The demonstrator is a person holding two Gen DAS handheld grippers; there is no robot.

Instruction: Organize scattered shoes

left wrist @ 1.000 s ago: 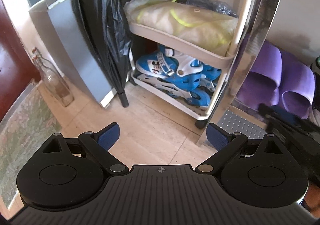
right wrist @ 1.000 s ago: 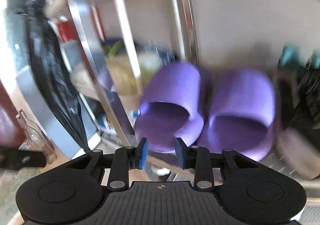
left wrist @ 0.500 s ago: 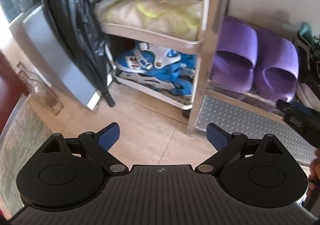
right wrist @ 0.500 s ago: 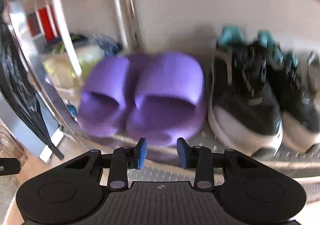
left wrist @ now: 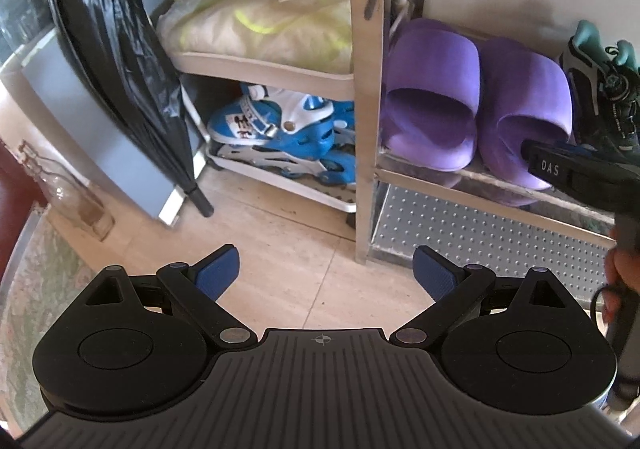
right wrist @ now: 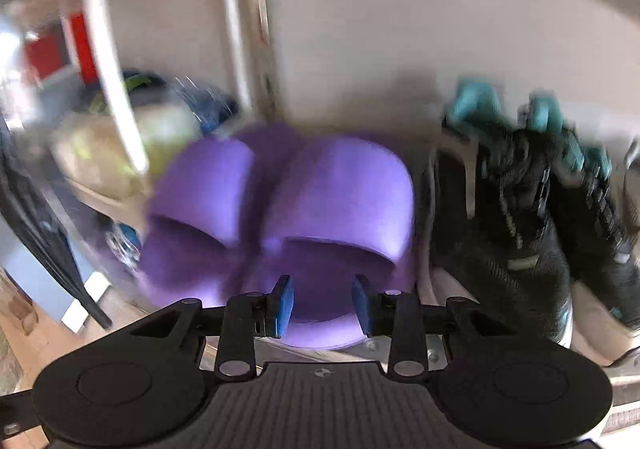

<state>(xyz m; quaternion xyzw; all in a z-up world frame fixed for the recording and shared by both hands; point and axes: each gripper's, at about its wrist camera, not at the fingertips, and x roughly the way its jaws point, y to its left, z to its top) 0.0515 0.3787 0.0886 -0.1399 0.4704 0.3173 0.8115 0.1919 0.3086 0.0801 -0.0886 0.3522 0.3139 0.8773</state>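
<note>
Left tongs (left wrist: 326, 269) are gaping wide over bare floor. The right tongs (right wrist: 322, 305) are closing, a narrow gap showing, nothing pinched. Just ahead of them, purple slippers (right wrist: 280, 209) are sitting side by side on the metal rack shelf (left wrist: 480, 173), black sneakers (right wrist: 520, 229) just right. Only the left view is showing a cart's lower tray (left wrist: 280, 185) holding blue roller skates (left wrist: 280, 141).
</note>
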